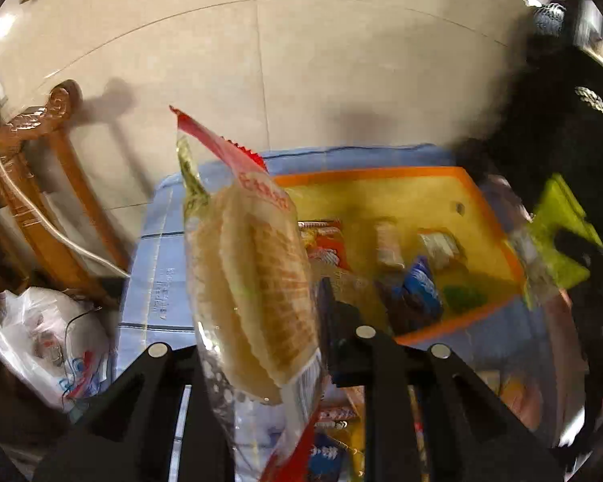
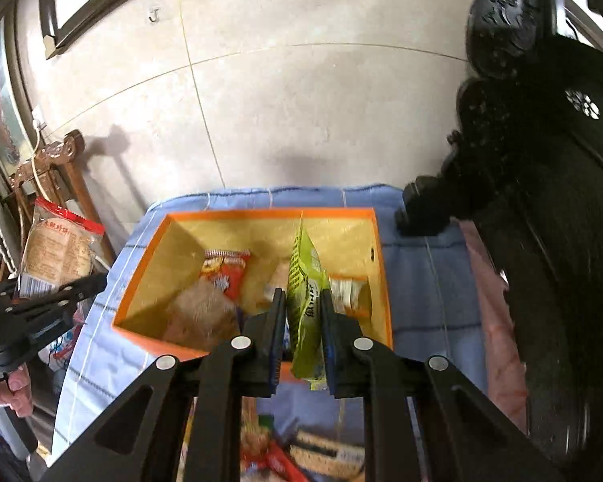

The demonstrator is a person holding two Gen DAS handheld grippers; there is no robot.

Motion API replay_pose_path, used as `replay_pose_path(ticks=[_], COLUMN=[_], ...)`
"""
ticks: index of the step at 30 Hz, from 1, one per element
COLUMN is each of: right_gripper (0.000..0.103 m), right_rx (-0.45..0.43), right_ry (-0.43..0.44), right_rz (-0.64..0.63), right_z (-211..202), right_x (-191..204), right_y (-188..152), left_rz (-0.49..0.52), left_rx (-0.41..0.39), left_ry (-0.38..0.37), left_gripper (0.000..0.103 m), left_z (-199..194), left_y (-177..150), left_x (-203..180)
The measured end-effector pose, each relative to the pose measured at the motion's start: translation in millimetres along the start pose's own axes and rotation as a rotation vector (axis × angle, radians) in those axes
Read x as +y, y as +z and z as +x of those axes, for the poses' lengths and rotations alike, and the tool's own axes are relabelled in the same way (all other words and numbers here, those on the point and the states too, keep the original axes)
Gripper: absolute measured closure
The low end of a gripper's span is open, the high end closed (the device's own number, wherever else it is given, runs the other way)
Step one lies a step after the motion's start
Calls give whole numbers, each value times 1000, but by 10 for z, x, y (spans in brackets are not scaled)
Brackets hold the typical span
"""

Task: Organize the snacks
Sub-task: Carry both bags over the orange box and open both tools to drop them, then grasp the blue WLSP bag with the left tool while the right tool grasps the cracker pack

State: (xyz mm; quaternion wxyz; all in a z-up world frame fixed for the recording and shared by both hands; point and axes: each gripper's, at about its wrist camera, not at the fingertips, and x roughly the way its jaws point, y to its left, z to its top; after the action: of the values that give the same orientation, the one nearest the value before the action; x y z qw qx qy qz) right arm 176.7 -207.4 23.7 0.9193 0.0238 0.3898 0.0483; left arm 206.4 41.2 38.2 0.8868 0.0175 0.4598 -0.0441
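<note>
Left wrist view: black two-finger left gripper [image 1: 261, 345] clamped on clear-wrapped pack of pale round crackers with red sealed top edge [image 1: 249, 281], held upright, raised above blue checked cloth [image 1: 156, 281]. Beyond and to the right, orange-rimmed yellow open box [image 1: 382, 188] on the cloth, with small wrapped snacks inside: red packets [image 1: 325, 241], blue packet [image 1: 420, 285], others blurred. Green snack bag [image 1: 558, 233] over the box's right edge, gripped by dark jaws. White plastic bag [image 1: 48, 341] low at left beside carved brown wooden chair [image 1: 40, 168]. Pale tiled wall [image 1: 301, 72] behind.

Right wrist view: black two-finger right gripper [image 2: 303, 341] shut on tall green snack bag [image 2: 307, 301], held edge-on over the near wall of the box [image 2: 261, 213]. Inside, red packet [image 2: 227, 273] and brown packet [image 2: 201, 313] at left. Left gripper [image 2: 52, 301] at far left holding the cracker pack [image 2: 58, 253] beside the box, clear of it. More snacks [image 2: 301, 458] on the cloth [image 2: 422, 281] below, blurred. Dark carved furniture [image 2: 542, 201] at right.
</note>
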Motion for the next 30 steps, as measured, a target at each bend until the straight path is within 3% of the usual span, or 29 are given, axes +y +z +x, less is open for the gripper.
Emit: replay_pose_path(ticks=[5, 9, 13, 19, 20, 21, 22, 23, 25, 30], right_gripper=[87, 87, 86, 86, 66, 41, 8, 6, 4, 4], right_rx=[-12, 16, 56, 62, 58, 57, 28, 3, -9, -4], right_ry=[-52, -109, -68, -77, -74, -69, -121, -147, -153, -146], right_rz=[8, 32, 75, 87, 81, 67, 62, 50, 32, 36], right_z=[138, 243, 322, 407, 421, 428, 390, 353, 272, 72], right_x=[40, 61, 18, 6, 14, 30, 32, 23, -13, -137], right_y=[214, 268, 248, 279, 303, 323, 329, 336, 332, 218], left_rz=[-1, -16, -7, -22, -26, -23, -16, -17, 9, 62], left_rx=[-80, -81, -72, -79, -85, -87, -87, -118, -164, -133], left_ry=[-24, -41, -51, -100, -89, -82, -79, -51, -6, 9], left_gripper=[84, 84, 84, 84, 81, 46, 18, 4, 4, 4], left_z=[-120, -131, -51, 15, 26, 36, 41, 24, -16, -44], left_y=[199, 190, 215, 231, 251, 264, 264, 248, 206, 10], left_x=[-215, -326, -350, -299, -287, -282, -294, -278, -281, -297])
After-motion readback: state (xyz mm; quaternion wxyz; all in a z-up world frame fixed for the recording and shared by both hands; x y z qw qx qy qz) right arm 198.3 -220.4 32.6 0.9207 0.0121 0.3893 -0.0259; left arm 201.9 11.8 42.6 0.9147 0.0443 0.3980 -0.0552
